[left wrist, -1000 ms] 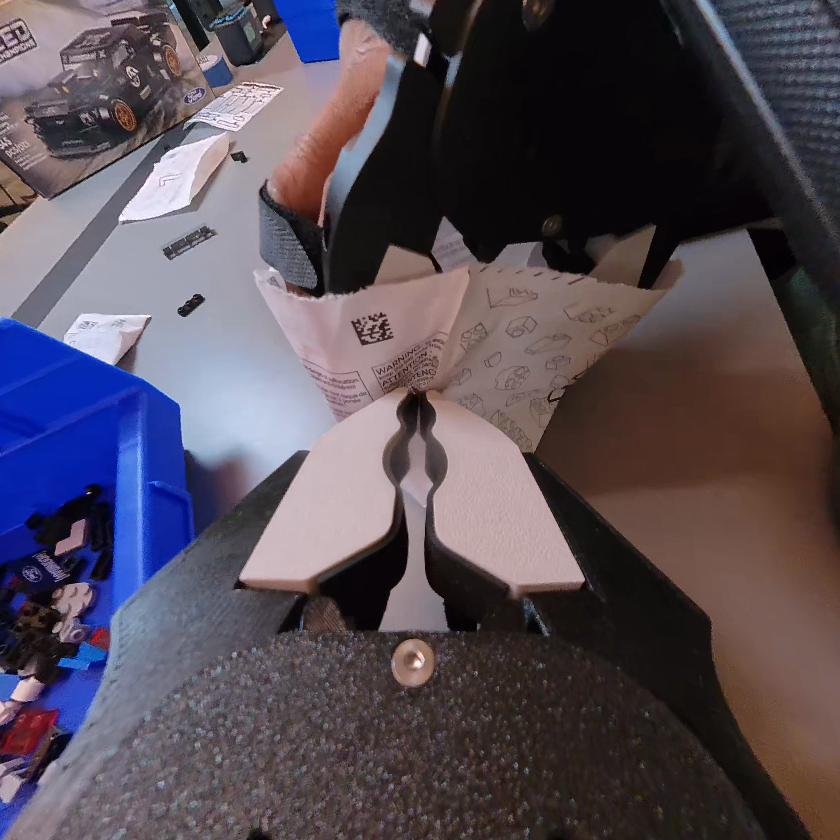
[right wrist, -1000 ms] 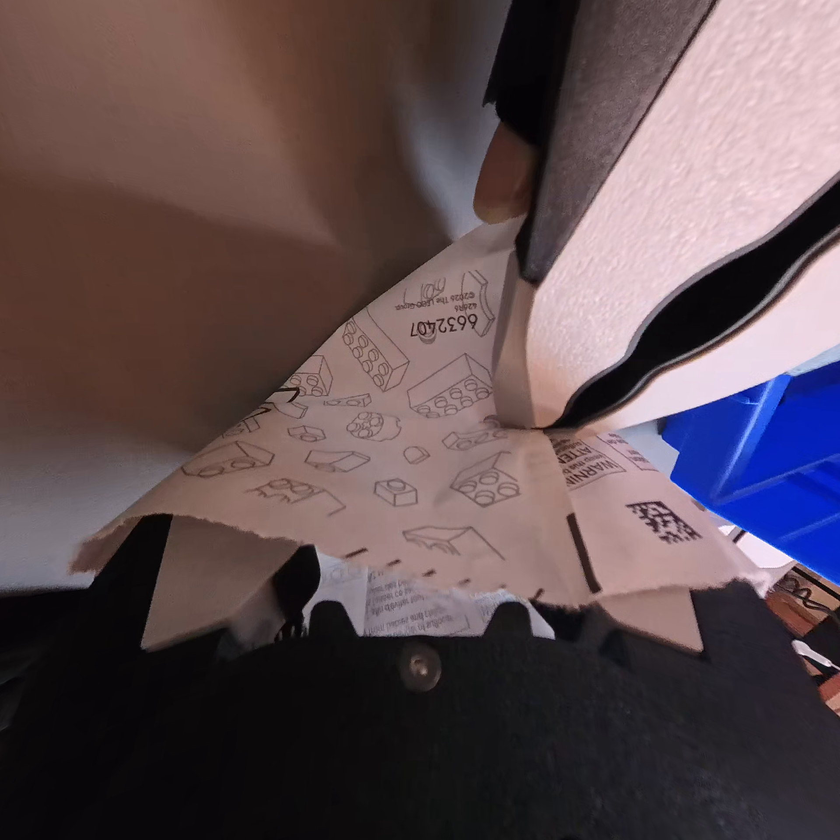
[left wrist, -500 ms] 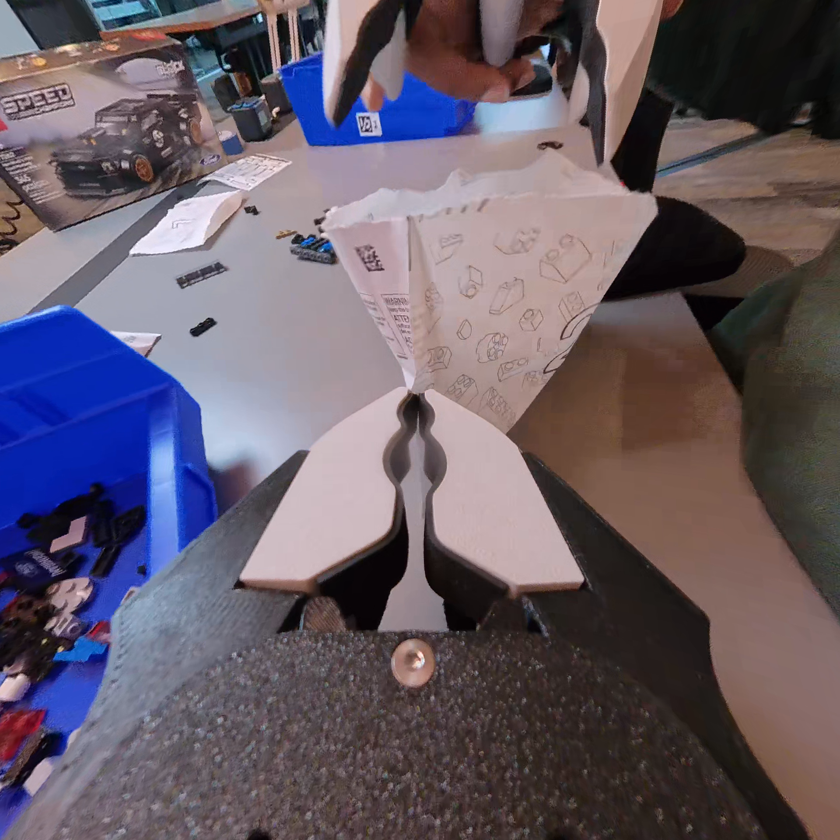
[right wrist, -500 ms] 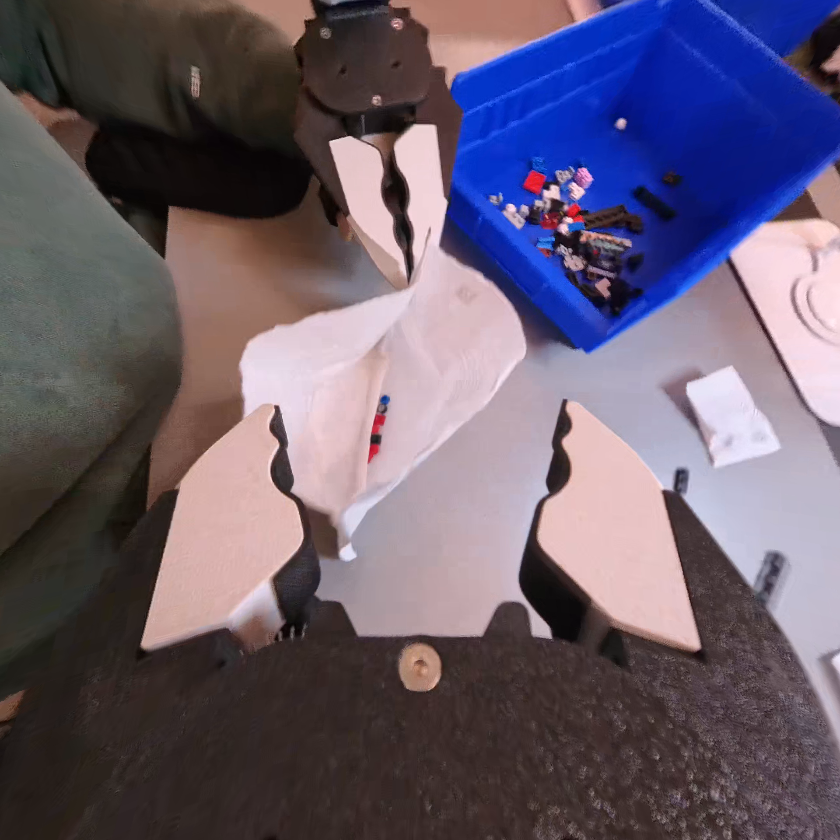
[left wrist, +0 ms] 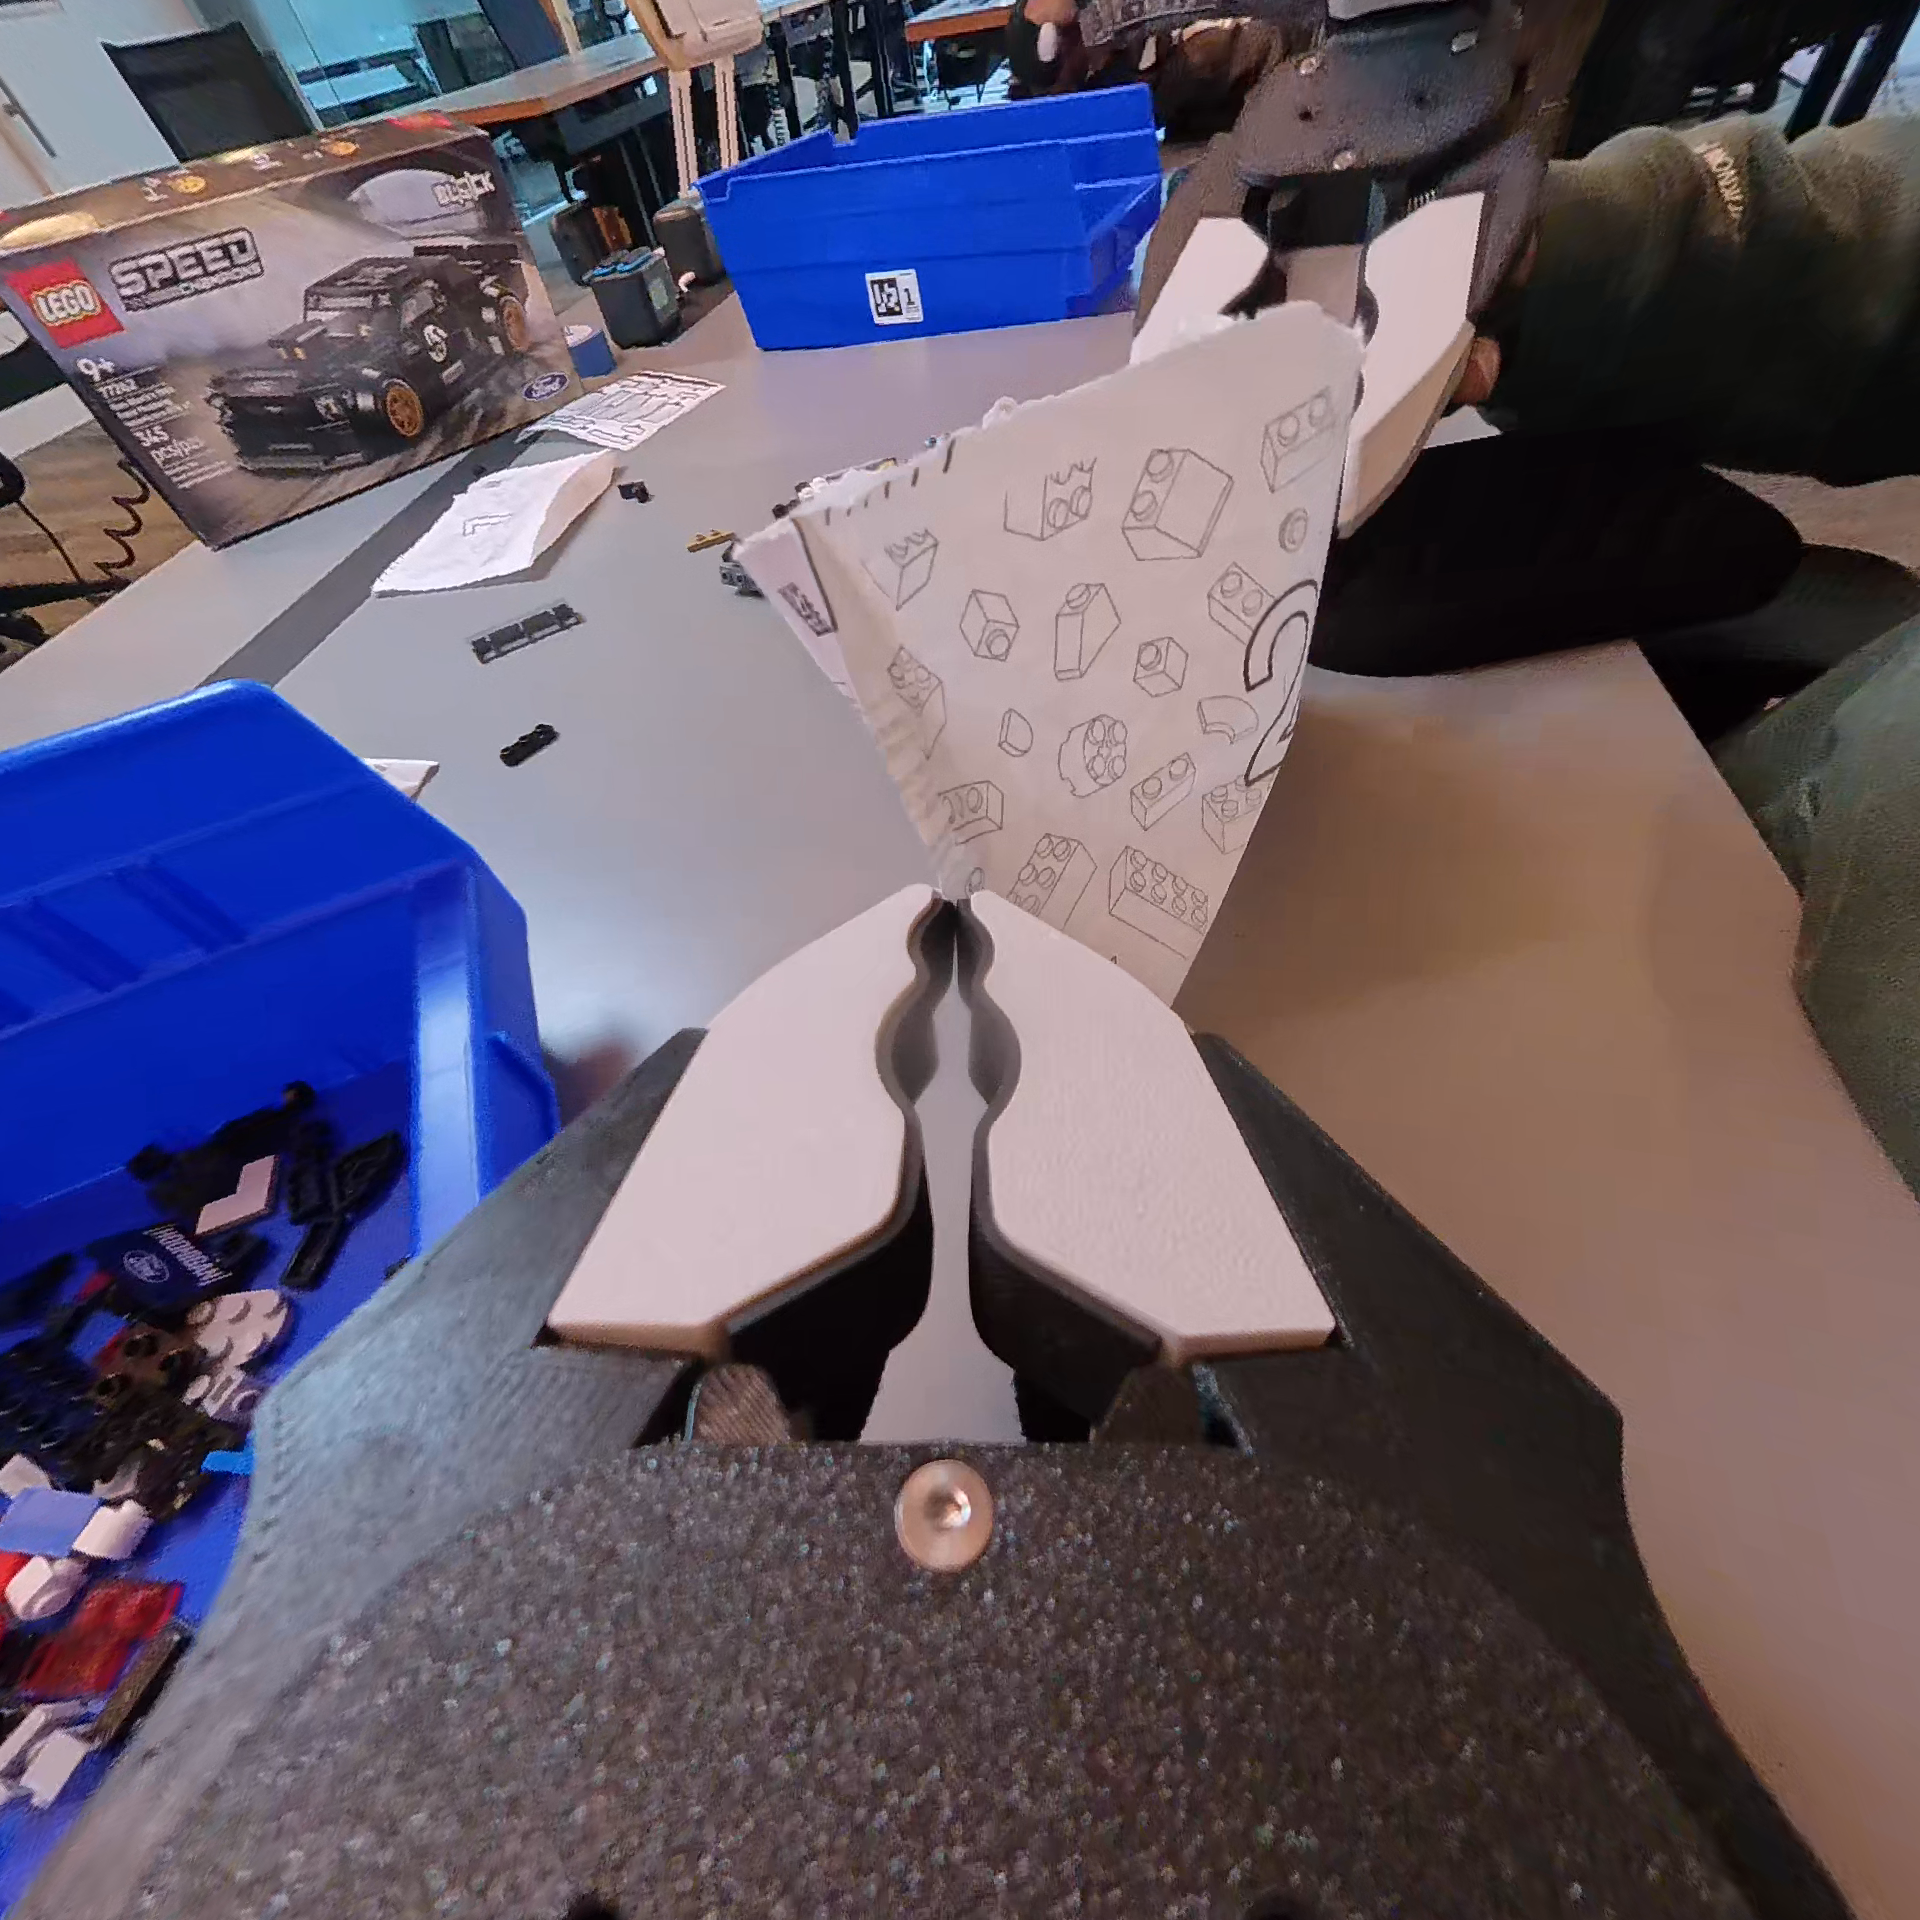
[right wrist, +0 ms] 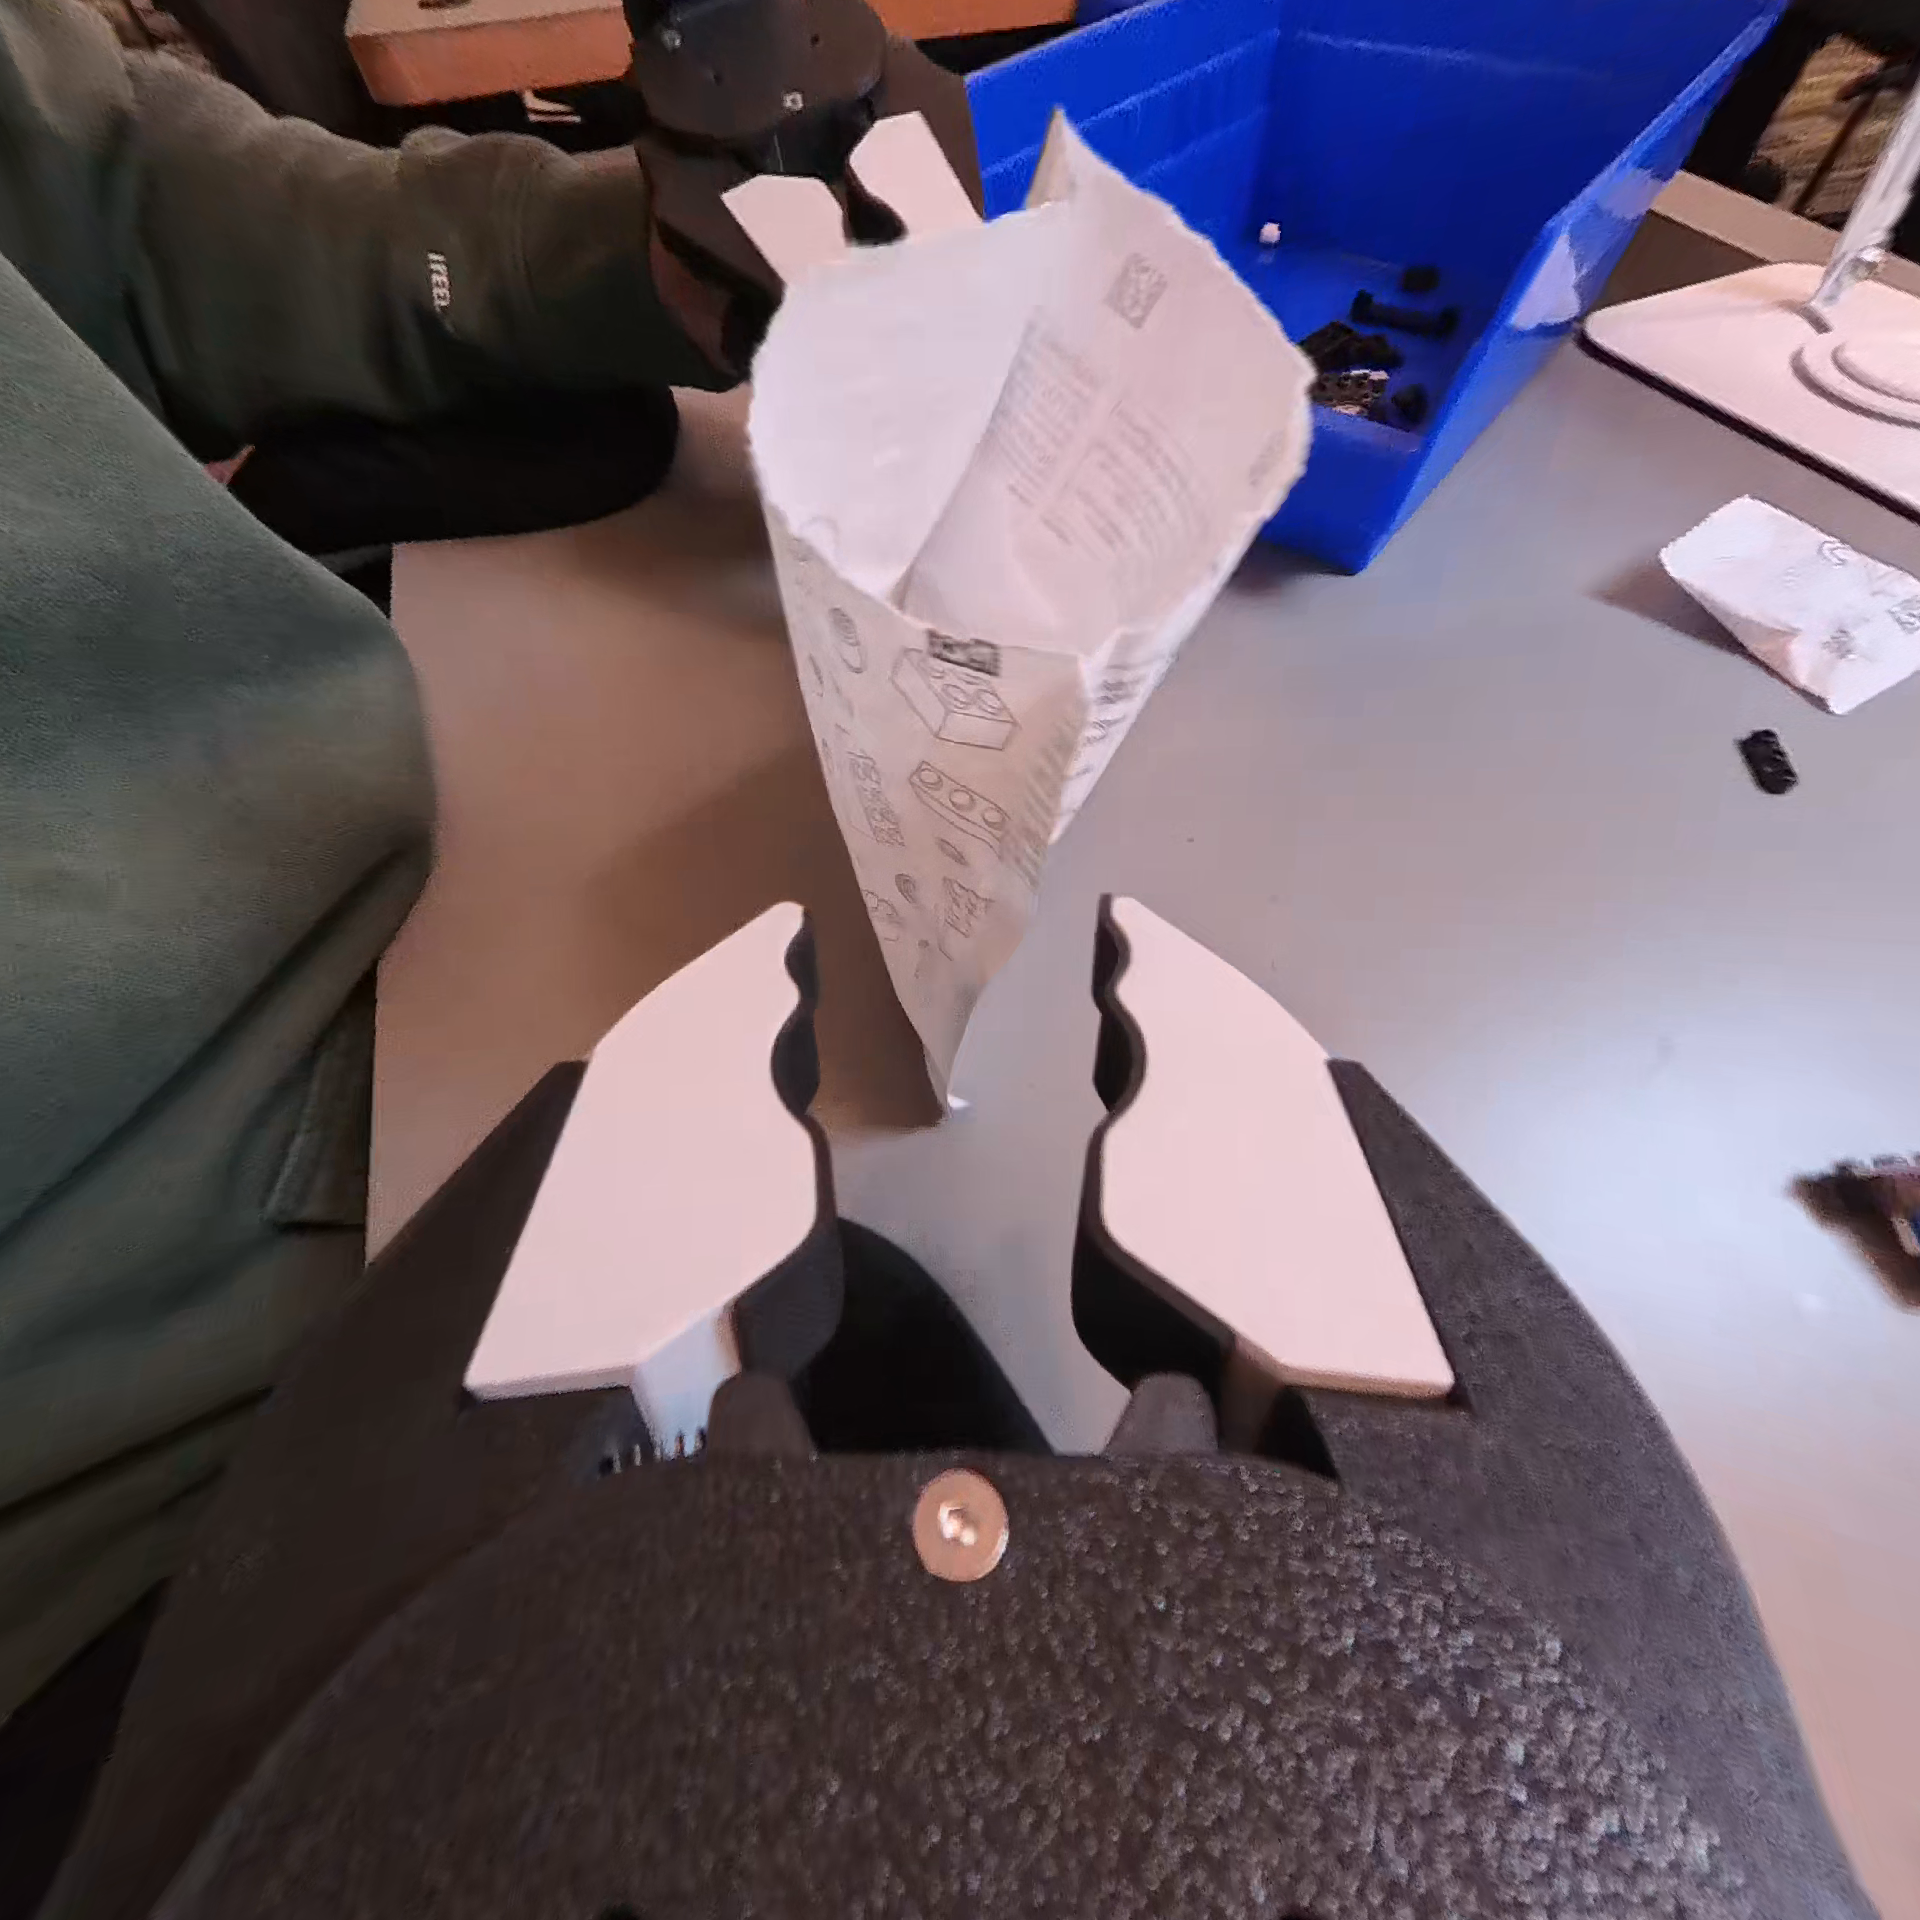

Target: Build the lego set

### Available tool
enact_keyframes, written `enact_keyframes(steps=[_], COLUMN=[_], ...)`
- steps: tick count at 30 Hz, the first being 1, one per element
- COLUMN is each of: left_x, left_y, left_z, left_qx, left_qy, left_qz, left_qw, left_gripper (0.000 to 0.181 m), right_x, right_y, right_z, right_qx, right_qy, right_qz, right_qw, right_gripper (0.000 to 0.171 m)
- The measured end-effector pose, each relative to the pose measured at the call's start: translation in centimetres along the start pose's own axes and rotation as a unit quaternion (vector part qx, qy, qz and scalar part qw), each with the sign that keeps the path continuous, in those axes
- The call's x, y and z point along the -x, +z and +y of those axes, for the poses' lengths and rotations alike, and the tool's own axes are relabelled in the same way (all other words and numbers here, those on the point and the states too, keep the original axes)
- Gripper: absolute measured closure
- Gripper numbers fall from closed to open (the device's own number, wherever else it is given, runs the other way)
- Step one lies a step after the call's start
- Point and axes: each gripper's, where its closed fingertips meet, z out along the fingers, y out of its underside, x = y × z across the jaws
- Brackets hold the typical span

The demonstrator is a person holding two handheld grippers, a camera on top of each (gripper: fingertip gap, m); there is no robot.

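Left gripper: my left gripper has its fingertips pinched together on the lower corner of the white paper bag, which fans upward from the tips.
Right gripper: my right gripper has its jaws spread apart and grips nothing; the bag's pointed lower end hangs between the two fingers, and I cannot tell whether it touches either one.
Paper bag: it is printed with line drawings of bricks, held up above the grey table, its torn top edge open; in the right wrist view I look down into its mouth and see only folded paper inside.
Other gripper seen from the left: the right gripper shows just behind the bag's top edge, fingers apart.
Blue bin: a blue bin sits to the left of my left gripper with small black, white, red and blue pieces lying in it.
Table: loose dark pieces, a flattened white bag and a printed sheet lie farther off.
Far end: a toy car set box and a second blue bin stand at the back.
Person: a green sleeve reaches in behind the bag.
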Motion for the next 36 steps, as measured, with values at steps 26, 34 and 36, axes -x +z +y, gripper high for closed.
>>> enact_keyframes(steps=[26,34,36], left_x=[1.2,0.9,0.7], left_y=[-1.2,-1.2,-1.2], left_z=[0.6,0.6,0.5], left_qx=[0.02,0.013,0.011], left_qy=[-0.002,0.002,0.001], left_qz=[-0.024,-0.017,-0.013], left_qw=[0.999,1.0,1.0], left_gripper=[0.181,0.181,0.181], right_x=[-11.1,-25.5,-27.6], right_y=[0.8,11.6,13.5], right_z=[-9.1,-5.3,-3.6], right_qx=[0.013,0.235,0.265], right_qy=[-0.07,-0.073,-0.052], right_qz=[-0.051,-0.046,-0.062], right_qw=[0.996,0.968,0.961], right_gripper=[0.131,0.111,0.106])
